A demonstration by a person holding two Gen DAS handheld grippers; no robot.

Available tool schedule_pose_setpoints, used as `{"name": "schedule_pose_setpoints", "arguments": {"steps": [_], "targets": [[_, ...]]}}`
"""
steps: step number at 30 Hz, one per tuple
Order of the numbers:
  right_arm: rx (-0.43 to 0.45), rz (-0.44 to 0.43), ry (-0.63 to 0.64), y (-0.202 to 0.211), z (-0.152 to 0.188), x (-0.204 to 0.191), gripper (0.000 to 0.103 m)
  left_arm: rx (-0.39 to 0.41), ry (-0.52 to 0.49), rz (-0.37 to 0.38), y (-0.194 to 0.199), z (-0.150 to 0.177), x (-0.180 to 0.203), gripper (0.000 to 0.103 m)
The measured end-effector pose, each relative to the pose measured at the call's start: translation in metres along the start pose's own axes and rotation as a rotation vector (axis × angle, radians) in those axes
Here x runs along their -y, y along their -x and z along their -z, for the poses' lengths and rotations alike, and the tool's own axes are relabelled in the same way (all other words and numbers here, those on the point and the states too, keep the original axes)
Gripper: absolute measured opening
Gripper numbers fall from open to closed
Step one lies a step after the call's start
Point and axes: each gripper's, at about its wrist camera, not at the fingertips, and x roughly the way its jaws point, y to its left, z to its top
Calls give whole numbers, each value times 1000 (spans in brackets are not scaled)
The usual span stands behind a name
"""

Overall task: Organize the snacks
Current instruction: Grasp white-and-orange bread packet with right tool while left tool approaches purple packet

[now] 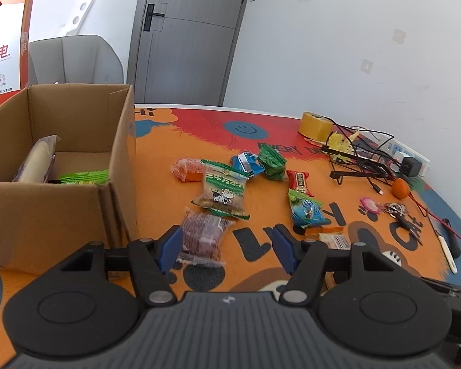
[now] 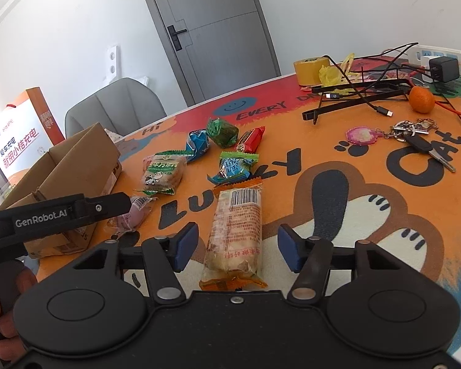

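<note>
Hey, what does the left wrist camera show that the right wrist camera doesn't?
Only the left wrist view looks into the open cardboard box, where a green packet and a long pale packet already lie; it also shows a white-handled knife.

Only the right wrist view shows the full orange cracker packet lying between the right gripper pads, untouched, and a hand holding the other gripper.

Both show the loose snacks, the cow-print biscuit pack, tape roll, orange, keys and door.
</note>
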Motion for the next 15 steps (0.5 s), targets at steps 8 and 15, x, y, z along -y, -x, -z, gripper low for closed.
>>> {"name": "schedule_pose_setpoints", "arguments": {"steps": [8, 15], "targets": [[-24, 21, 21, -10, -4, 4, 37, -14, -18, -14, -13, -2, 4, 62], [-4, 67, -28, -3, -7, 24, 36, -20, -28, -47, -24, 1, 8, 62]]}}
